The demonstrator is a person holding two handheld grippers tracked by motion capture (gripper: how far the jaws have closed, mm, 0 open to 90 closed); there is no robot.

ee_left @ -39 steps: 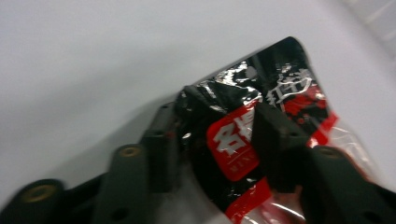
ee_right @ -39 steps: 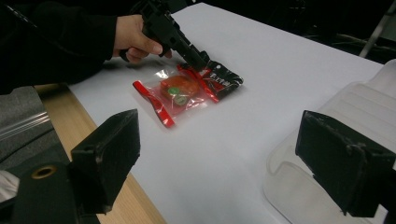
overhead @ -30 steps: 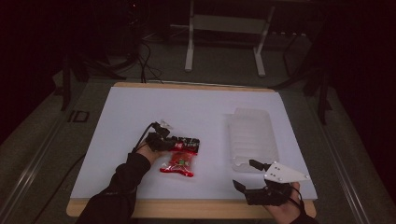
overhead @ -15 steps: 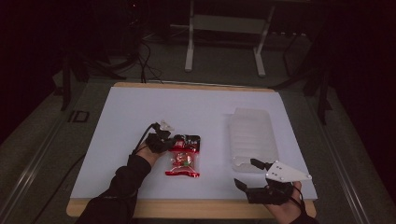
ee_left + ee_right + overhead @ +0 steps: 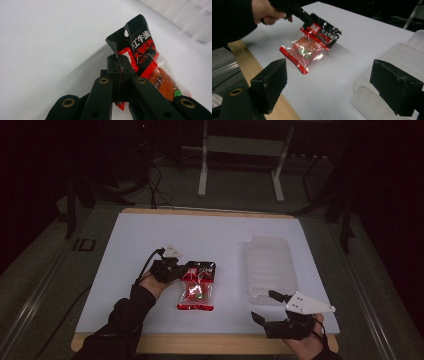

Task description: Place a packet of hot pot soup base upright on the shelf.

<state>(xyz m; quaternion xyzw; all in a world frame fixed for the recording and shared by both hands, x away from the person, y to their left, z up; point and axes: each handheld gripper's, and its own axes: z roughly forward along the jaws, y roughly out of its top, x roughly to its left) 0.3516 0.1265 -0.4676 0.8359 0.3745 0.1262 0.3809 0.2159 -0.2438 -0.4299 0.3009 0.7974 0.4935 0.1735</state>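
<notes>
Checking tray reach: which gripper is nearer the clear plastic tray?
Right. The right gripper sits open at the near end of the clear plastic tray. The left gripper is off to the tray's left, jaws shut on the snack packet.

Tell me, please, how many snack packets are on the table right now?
1. The packet lies left of the middle of the table, its top corner pinched in the left gripper. The tray to its right looks empty.

Snack packet (image 5: 145,53) — white characters "红牛油" legible.
</notes>
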